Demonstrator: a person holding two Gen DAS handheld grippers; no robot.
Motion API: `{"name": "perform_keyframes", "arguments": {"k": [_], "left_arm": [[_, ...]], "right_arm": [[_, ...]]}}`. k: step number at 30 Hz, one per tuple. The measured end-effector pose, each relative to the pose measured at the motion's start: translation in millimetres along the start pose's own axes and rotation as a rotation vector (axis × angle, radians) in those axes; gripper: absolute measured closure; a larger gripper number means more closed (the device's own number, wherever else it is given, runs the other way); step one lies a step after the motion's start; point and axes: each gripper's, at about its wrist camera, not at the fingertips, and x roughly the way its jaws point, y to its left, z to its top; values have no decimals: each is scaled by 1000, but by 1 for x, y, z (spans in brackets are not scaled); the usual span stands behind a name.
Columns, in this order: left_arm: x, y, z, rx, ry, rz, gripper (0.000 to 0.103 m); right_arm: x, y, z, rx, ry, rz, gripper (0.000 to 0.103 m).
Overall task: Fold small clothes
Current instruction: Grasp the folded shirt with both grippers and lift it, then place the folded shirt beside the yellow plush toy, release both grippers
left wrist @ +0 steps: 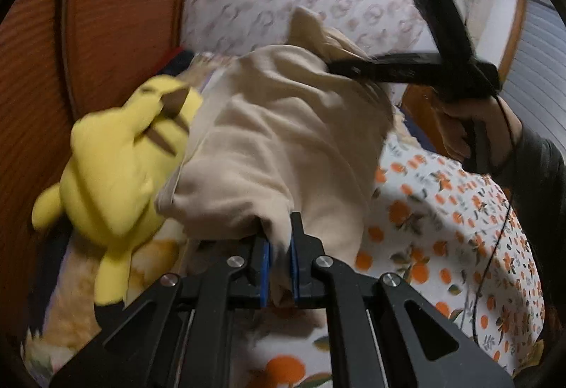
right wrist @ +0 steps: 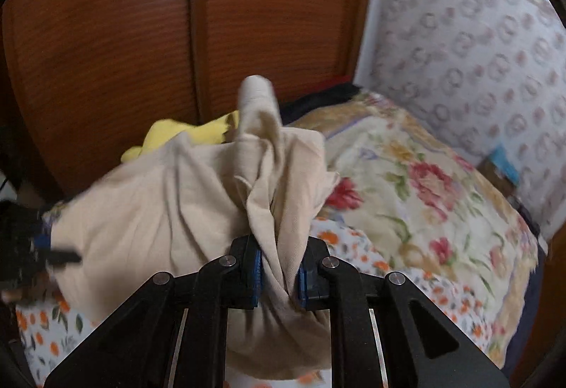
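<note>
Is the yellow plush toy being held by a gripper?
No, the yellow plush toy lies loose on the bed; both grippers pinch the beige garment.

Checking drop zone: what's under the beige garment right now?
Beige garment hangs between left gripper and right gripper. Under it: orange-print bedsheet. A yellow plush toy lies beside it, partly covered. Anything else beneath is hidden.

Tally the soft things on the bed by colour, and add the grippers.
Beige garment: 1
Yellow plush toy: 1
Black grippers, left gripper and right gripper, both clamped on the garment: 2
Total: 4
</note>
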Motion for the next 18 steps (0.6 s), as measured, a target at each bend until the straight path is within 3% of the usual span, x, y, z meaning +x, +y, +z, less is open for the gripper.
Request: {"name": "perform_keyframes", "arguments": {"k": [3,9,12,14,15,18], "left_arm": [[-1,1,-8,-15,3,23,97],[2,0,-14,-22,26,70,96],[1,0,-18,-19,25,77,94],[0,-1,-18,-17,19,75,93],[-1,-1,-16,-14,18,69,91],[-7,0,-12,-6,9,65,72]], "right_arm": [[32,20,10,-58,22,10,91],[67,12,26,7,24,51,89],[64,-3,24,93,8,21,80],[60,-17,19,136,-2,14,68],[56,-21,18,150,-6,6,64],[52,-33,8,193,3,46,62]]}}
